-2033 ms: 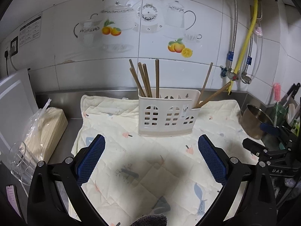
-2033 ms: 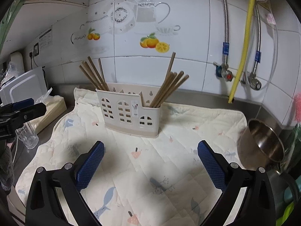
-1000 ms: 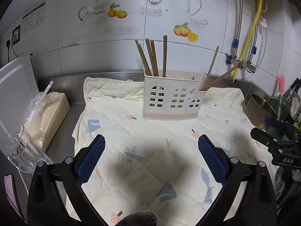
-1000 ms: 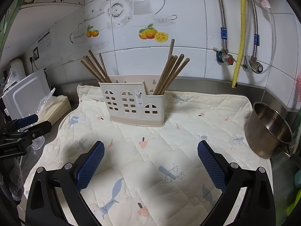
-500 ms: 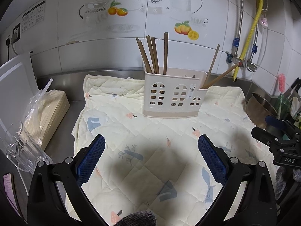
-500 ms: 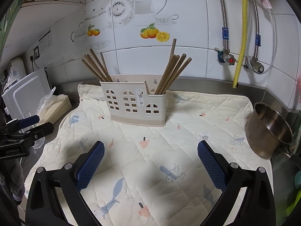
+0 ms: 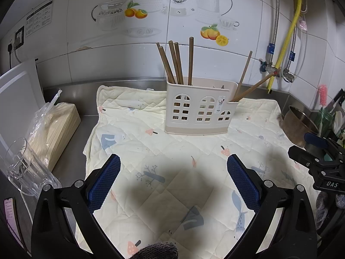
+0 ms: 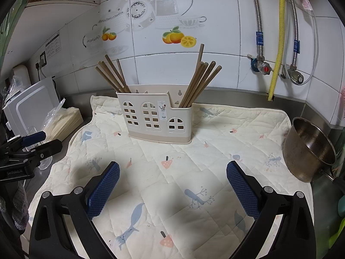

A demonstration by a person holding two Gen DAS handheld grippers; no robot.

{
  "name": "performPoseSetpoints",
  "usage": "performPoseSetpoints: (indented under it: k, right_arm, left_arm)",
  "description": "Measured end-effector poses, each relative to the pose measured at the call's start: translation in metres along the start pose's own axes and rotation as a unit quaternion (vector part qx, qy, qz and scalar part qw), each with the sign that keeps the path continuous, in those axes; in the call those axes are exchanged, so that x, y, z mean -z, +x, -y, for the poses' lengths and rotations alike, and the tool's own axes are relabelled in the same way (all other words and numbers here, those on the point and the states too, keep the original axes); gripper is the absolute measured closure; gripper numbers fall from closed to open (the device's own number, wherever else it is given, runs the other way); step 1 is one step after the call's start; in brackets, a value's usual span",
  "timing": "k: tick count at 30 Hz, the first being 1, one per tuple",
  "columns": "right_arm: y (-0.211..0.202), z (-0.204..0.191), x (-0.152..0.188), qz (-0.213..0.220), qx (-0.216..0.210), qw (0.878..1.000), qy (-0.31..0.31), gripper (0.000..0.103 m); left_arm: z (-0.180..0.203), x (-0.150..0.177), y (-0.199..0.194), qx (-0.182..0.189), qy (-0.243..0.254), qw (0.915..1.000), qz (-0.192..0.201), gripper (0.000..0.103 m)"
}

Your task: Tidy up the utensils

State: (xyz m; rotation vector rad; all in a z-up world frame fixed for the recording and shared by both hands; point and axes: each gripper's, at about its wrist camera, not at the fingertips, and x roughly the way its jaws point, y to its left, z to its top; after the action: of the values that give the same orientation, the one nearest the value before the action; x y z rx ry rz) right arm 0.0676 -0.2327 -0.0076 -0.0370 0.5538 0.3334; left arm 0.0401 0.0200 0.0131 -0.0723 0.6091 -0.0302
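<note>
Left gripper: fingers spread wide, nothing between them. Pads are blue, fine-dimpled rubber on black rigid arms with silver bolts. It hovers above the mat, casting a soft shadow. A bit of grey knit glove shows at the bottom edge.

Right gripper: fingers likewise wide apart and empty, same blue textured pads, above the mat's near half.

Mat: cream quilted cloth, diamond stitching, printed with small mushrooms, birds and twigs. It covers most of the steel tabletop; its far-left corner is slightly rumpled.

Holder: cream moulded plastic, rectangular, stepped top edge, with arched, window-shaped cut-outs and a small sticker on the front. It stands upright on the far half of the mat, near the tiled wall.

Chopsticks: brown, wooden, straight, round-ended. One bundle leans right from the right-hand compartment; a second bundle leans left from the left-hand end. Exact count unclear in either view.

Pot: dull, brushed metal, round, tilted toward the camera, at the mat's right edge; whether it rests on the cloth I cannot tell.

Left of the mat: a clear glass, a crinkled clear bag over a pale flat stack, and a white board leaning upright.

Wall: glossy white tiles with teapot and fruit decals; a corrugated yellow hose and braided steel hoses at right.
</note>
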Motion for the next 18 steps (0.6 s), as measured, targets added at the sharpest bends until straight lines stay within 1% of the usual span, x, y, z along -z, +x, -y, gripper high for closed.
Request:
performPoseSetpoints:
  k: [18]
  right_arm:
    - [-0.0014,-0.0043,0.0012,0.002,-0.003,1.0,-0.001,0.007]
  left_arm:
    - [-0.0001,0.0009,-0.0015,-0.001,-0.001,1.0,0.0,0.005]
